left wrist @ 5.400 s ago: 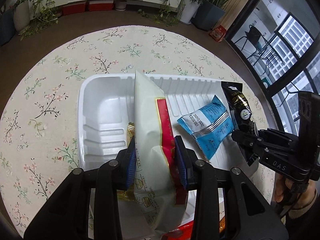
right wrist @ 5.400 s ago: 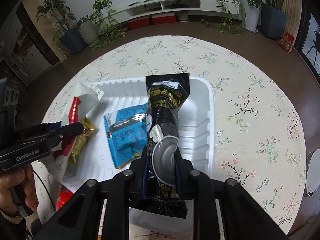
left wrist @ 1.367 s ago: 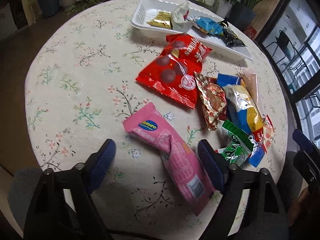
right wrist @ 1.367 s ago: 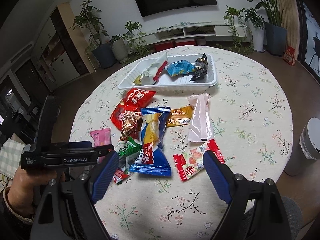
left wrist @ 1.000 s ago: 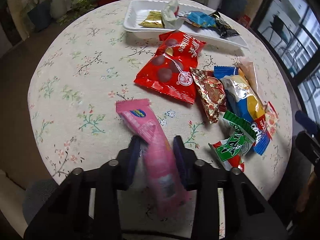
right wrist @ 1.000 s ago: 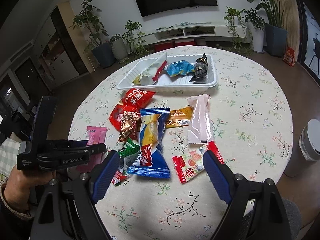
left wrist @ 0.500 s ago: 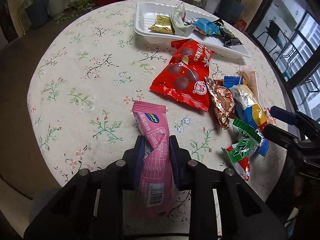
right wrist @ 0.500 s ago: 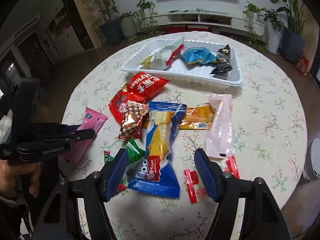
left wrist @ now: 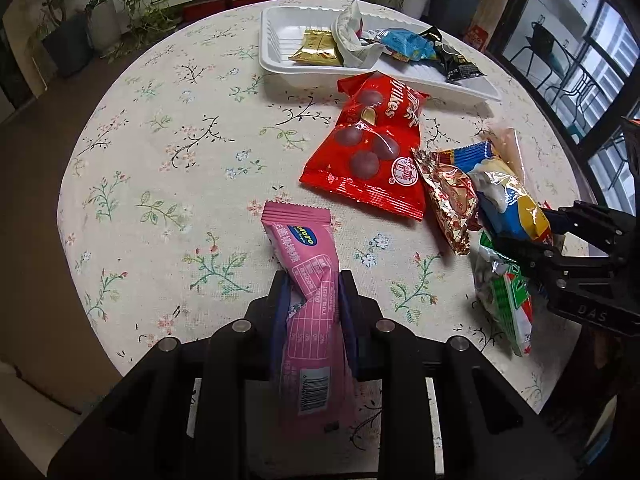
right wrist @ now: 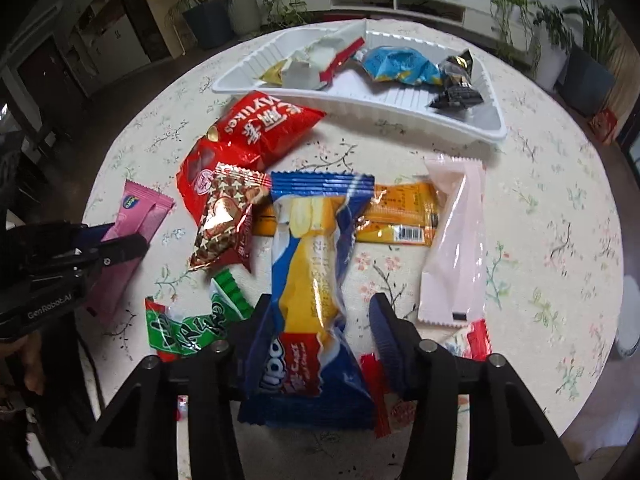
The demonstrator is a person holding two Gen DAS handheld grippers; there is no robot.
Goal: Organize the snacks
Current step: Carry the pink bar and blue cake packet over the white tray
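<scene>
Pink candy pack (left wrist: 307,280) sits squeezed tight between the pads of our left gripper (left wrist: 312,300). Its long way runs straight out ahead, same way the fingers point, w/ the crimped end toward the white tray (left wrist: 276,65). That tray is far ahead at the back of the table, a bit to the right, so we think the pack has to go up & forward over the red choc bag (left wrist: 372,148).

Our right gripper (right wrist: 316,320) is spread wide on both sides of the blue & yellow cake pack (right wrist: 316,272), not squeezing yet. That pack also lies long-way toward the tray. Left side is the one w/ a snack ready to go.
</scene>
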